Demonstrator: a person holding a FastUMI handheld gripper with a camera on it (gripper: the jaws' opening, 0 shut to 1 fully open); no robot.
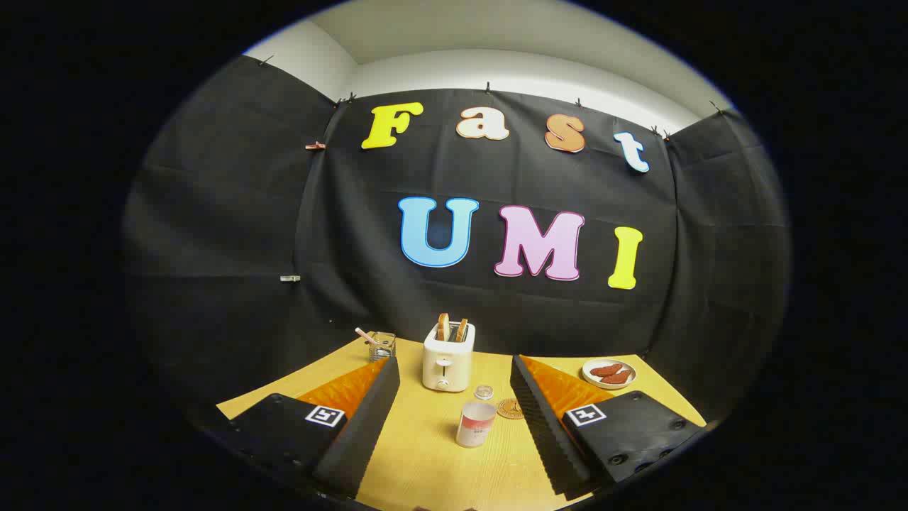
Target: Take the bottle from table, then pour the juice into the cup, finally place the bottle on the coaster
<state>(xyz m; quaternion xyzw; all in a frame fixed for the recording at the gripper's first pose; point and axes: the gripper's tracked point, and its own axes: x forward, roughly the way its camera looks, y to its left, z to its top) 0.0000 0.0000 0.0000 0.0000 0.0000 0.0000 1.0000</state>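
- the gripper hangs above the yellow wooden table, its 2 fingers spread wide apart and holding nothing; each finger carries a square printed marker on its back.
- between the fingers, a little ahead of their tips, stands the bottle: a short pale container with a reddish label, upright on the table, touching neither finger.
- just beyond the bottle sits a small clear cup, seen from above as a round glassy rim, apart from the bottle.
- beside the cup, towards the right finger, lies the coaster, a flat round brown disc; the right finger's edge hides part of it.
- further back, in line with the gap between the fingers, stands a cream toaster with 2 slices of toast sticking up out of its slots.
- left of the toaster, past the left finger's tip, is a clear glass holder with a pale stick leaning out of it.
- beyond the right finger, near the table's far edge, rests a white plate with reddish-brown pieces of food on it.
- black cloth closes the booth behind the table, with white wall above it.
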